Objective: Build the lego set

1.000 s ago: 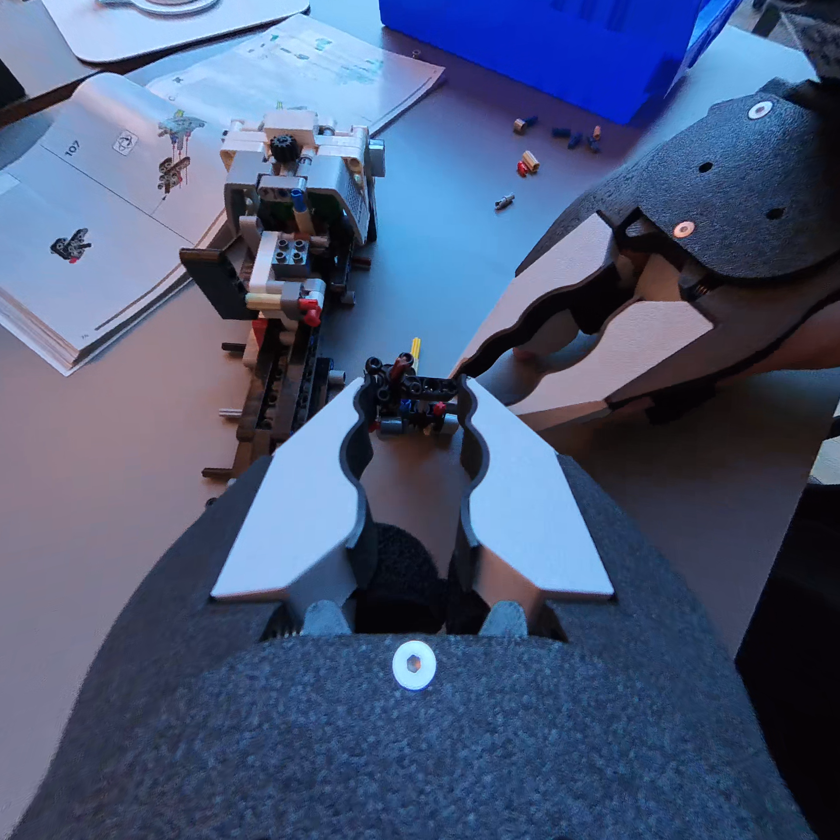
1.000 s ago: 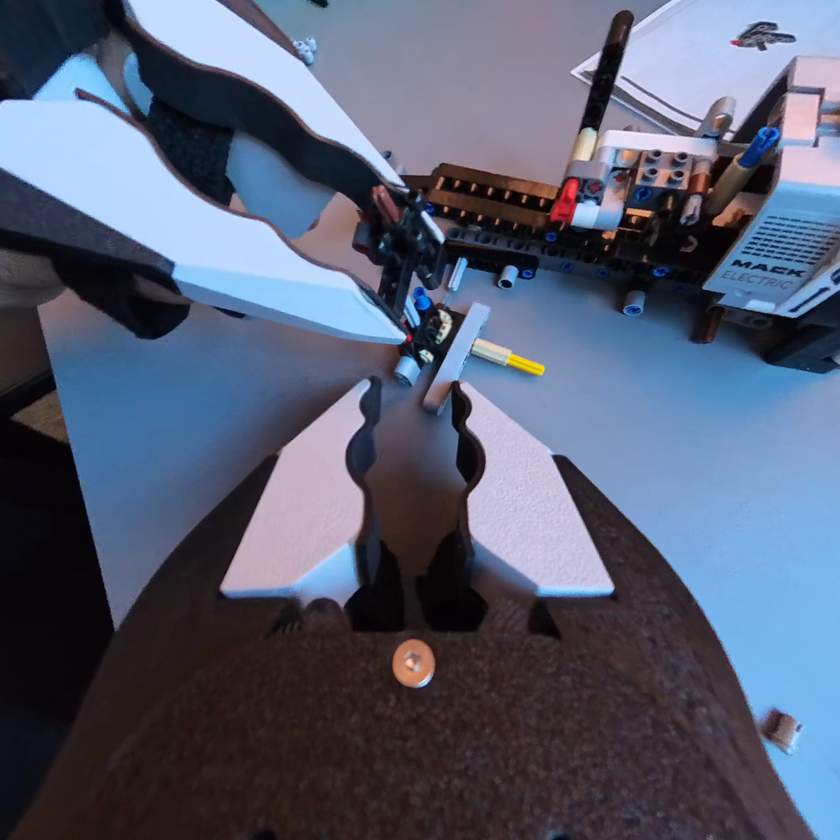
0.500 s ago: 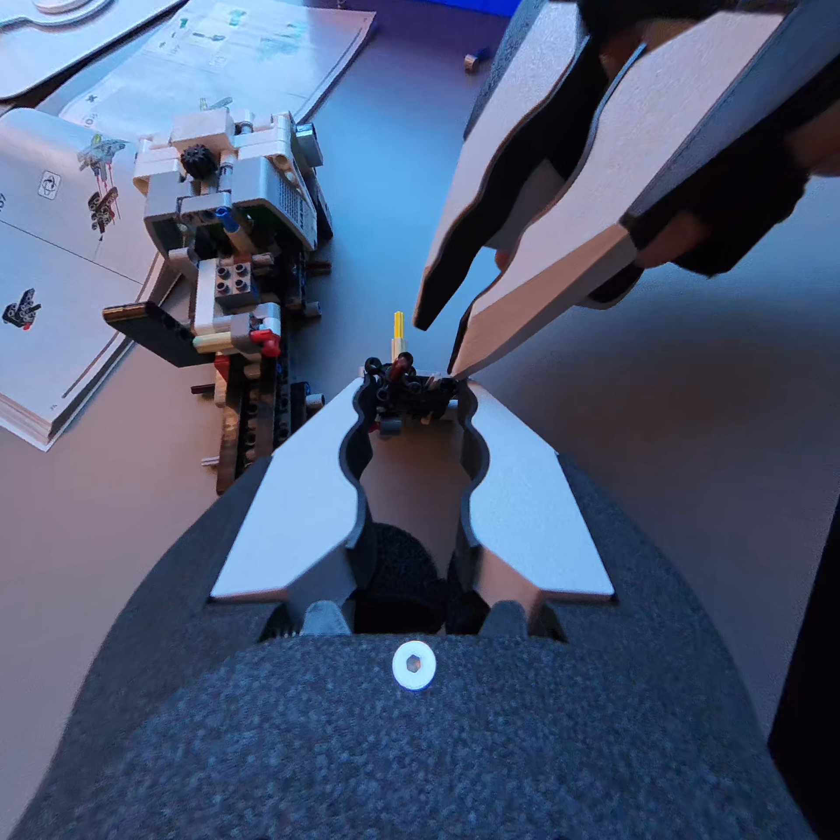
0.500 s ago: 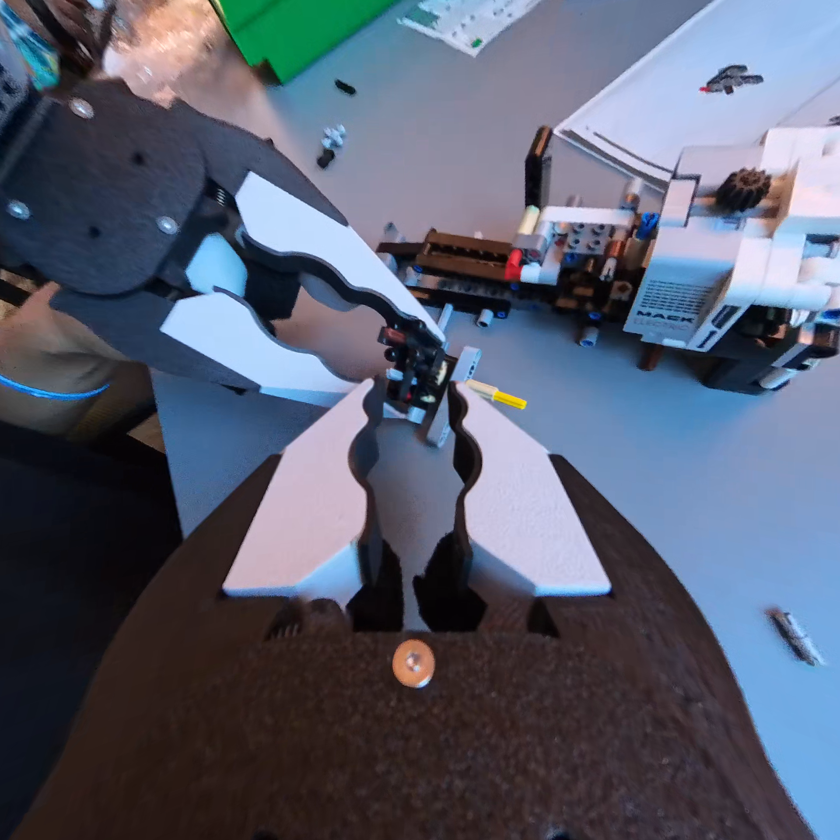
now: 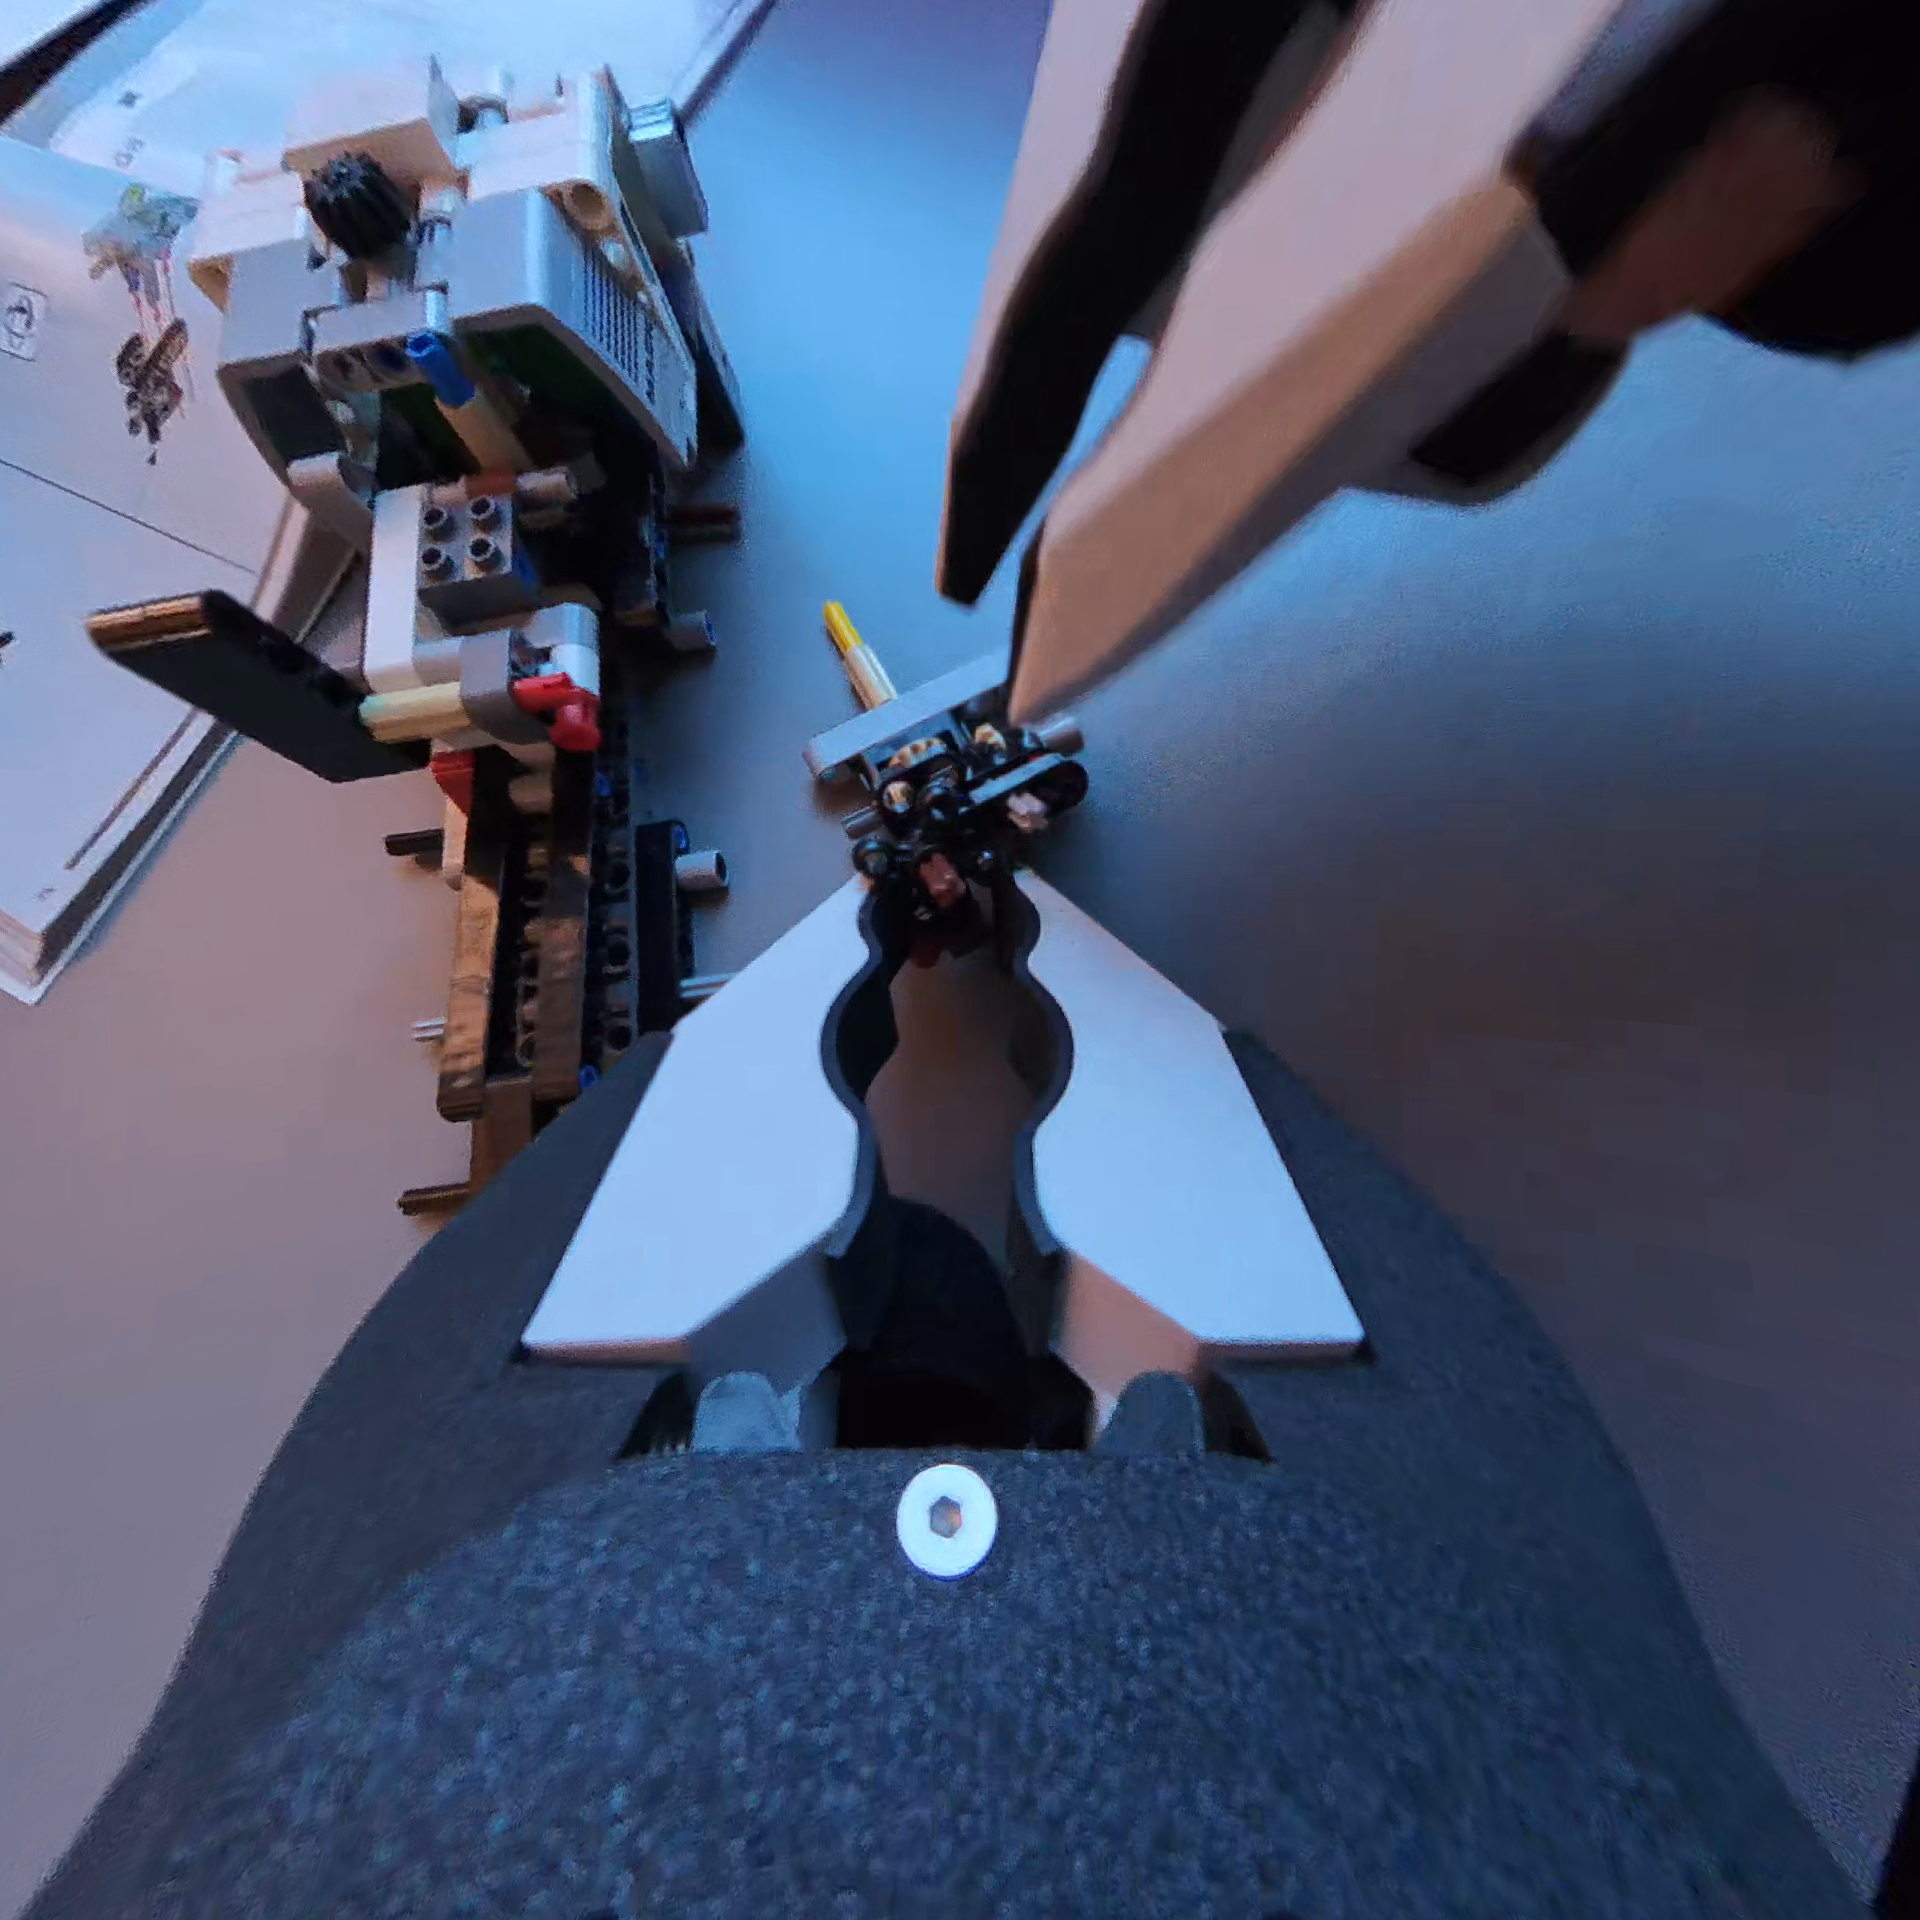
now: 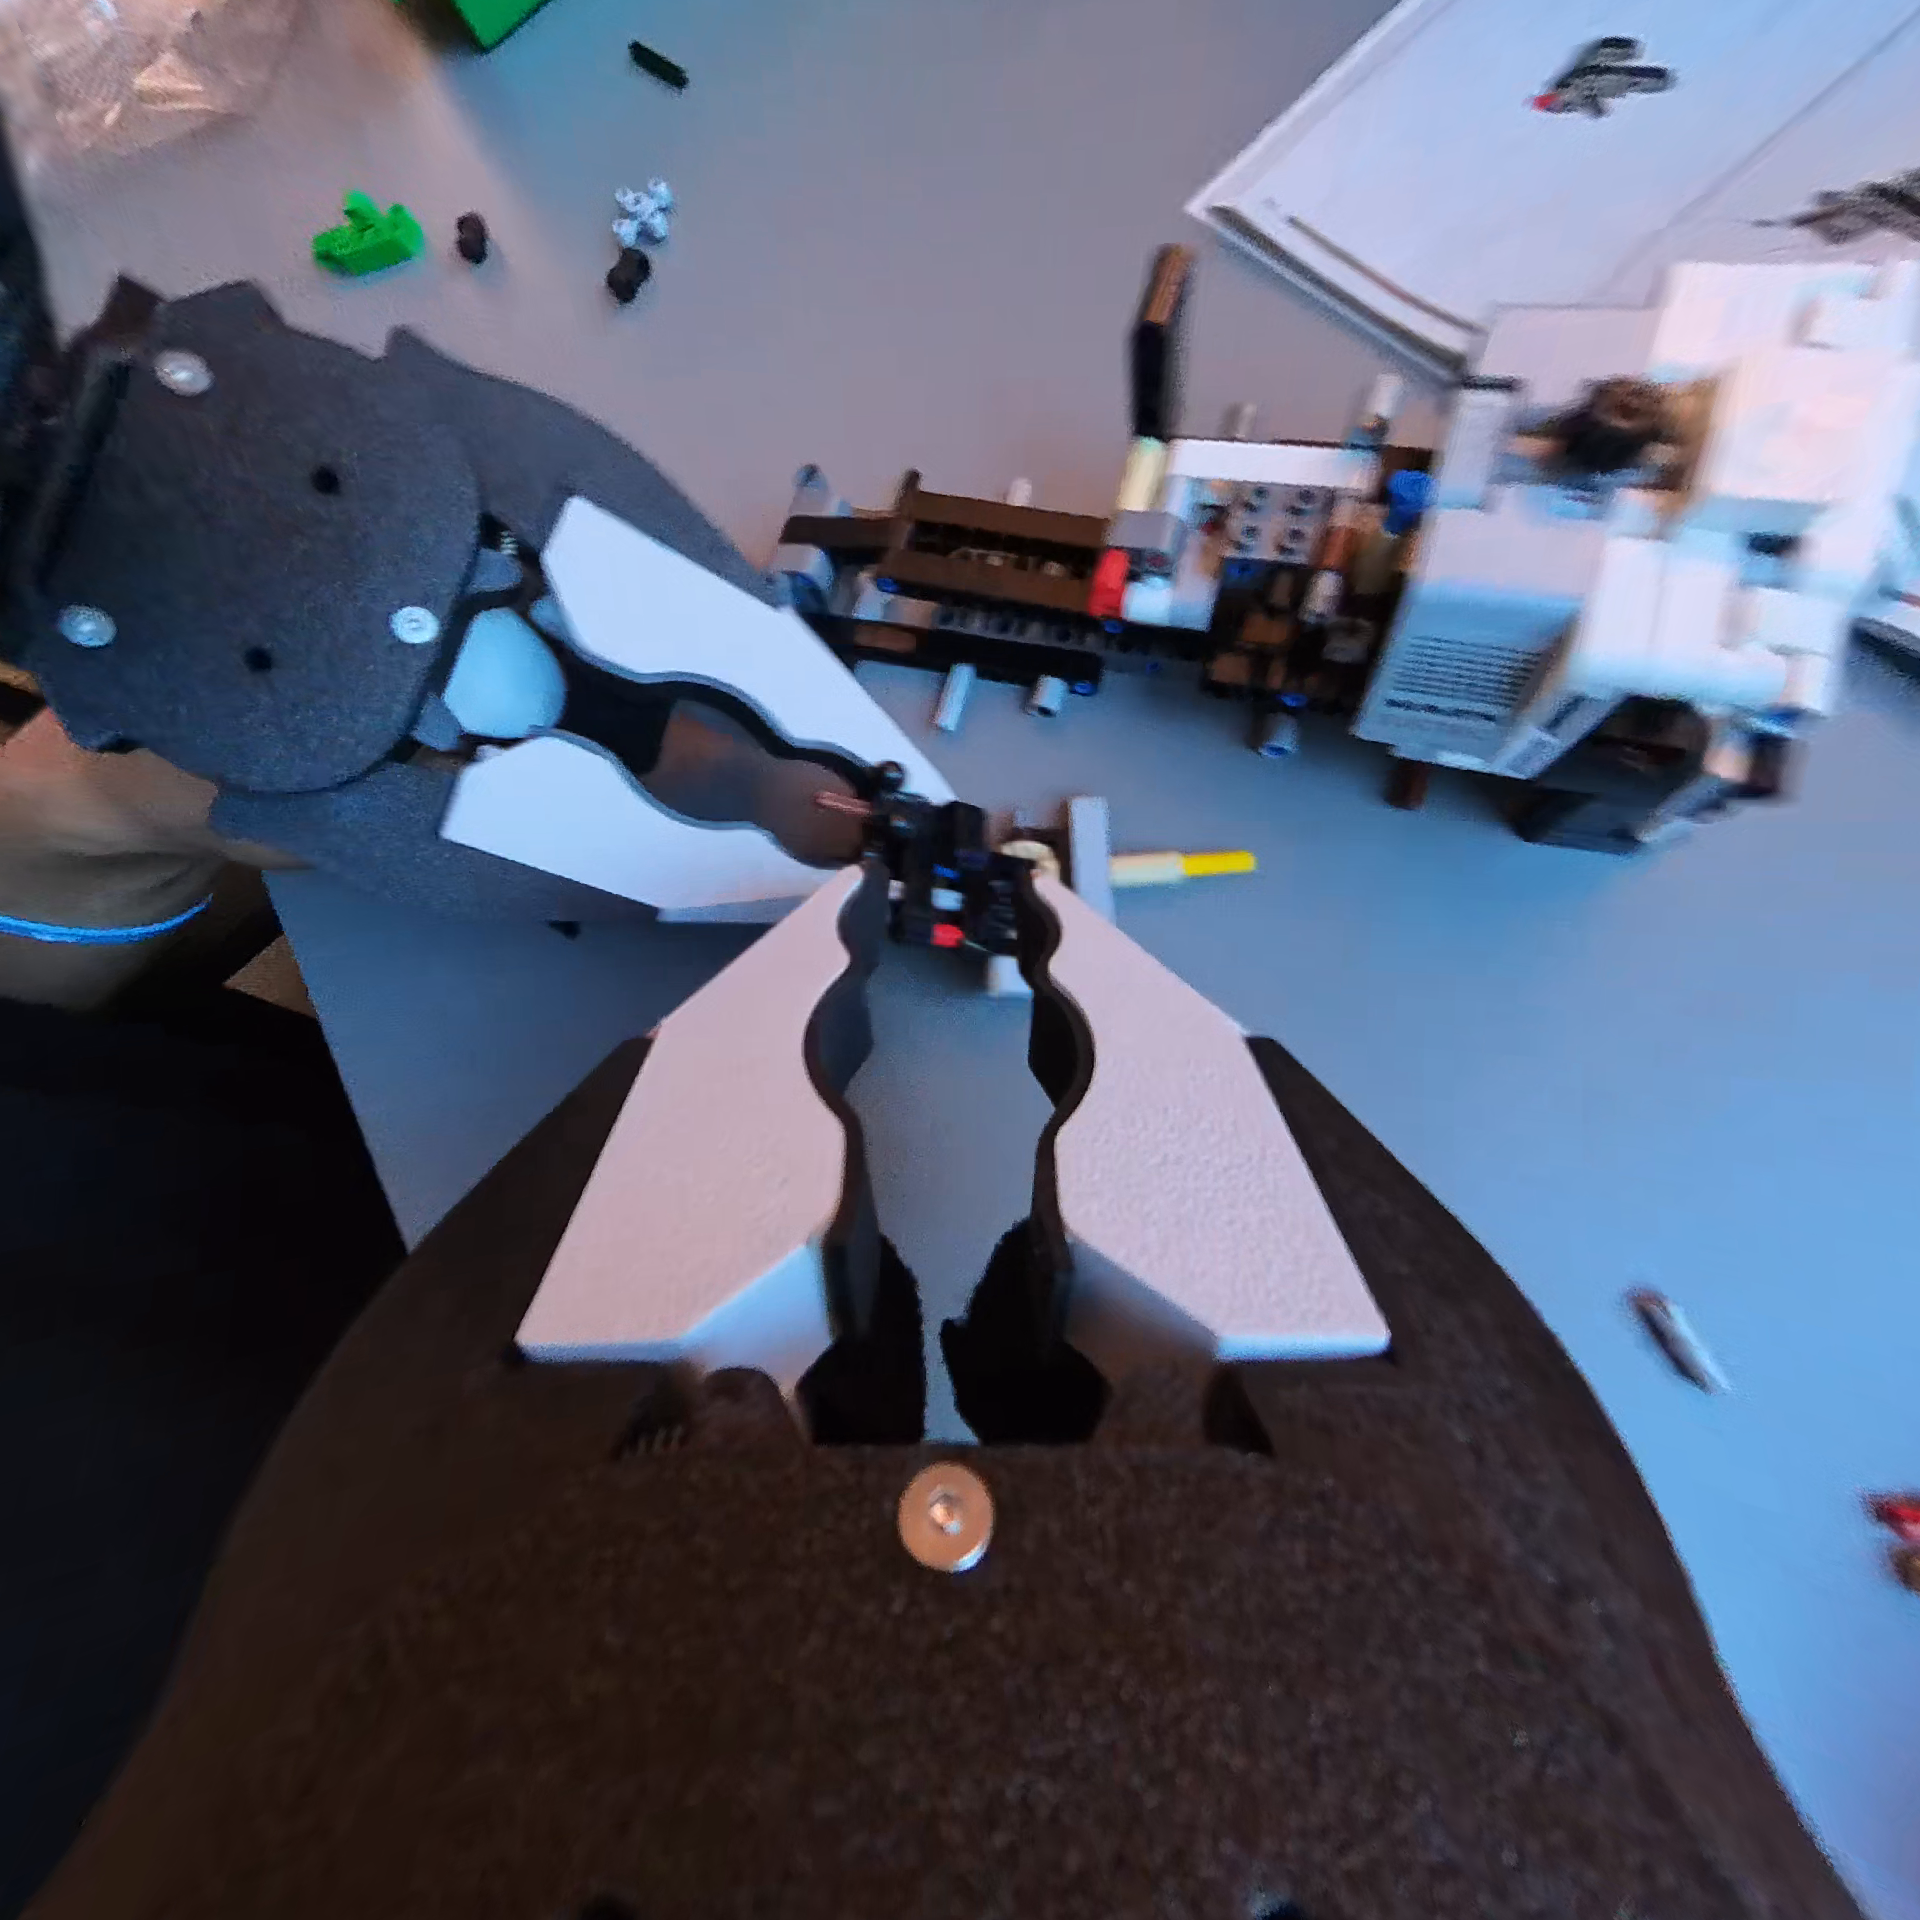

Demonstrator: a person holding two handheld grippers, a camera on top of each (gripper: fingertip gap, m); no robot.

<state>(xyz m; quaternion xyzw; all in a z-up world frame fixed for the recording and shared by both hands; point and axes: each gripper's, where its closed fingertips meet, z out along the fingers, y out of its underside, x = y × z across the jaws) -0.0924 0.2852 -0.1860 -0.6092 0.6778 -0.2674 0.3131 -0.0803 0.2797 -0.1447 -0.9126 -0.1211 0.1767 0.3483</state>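
Grey tabletop [image 6: 1455, 1091] carries everything. At its middle, a small black sub-assembly [image 5: 951, 810] with a grey beam and yellow-tipped axle sits pinched at the tips of the left gripper [image 5: 940, 914], whose fingers clamp its near end. The right gripper [image 6: 951, 899] straddles its far side, fingers narrowed around it; whether they press it I cannot tell. Beyond both fingertips stands the half-built truck [image 5: 468, 436] beside the instruction booklet [image 5: 83, 540]. Best keep the left pinch firm and squeeze squarely, sparing the axle.

Cool bluish light, fairly dim, warm pinkish cast across the counter [image 5: 1455, 935]. Wide-angle bending at the edges; motion blur smears the truck model [image 6: 1558, 582] and the far tool [image 5: 1299, 312].
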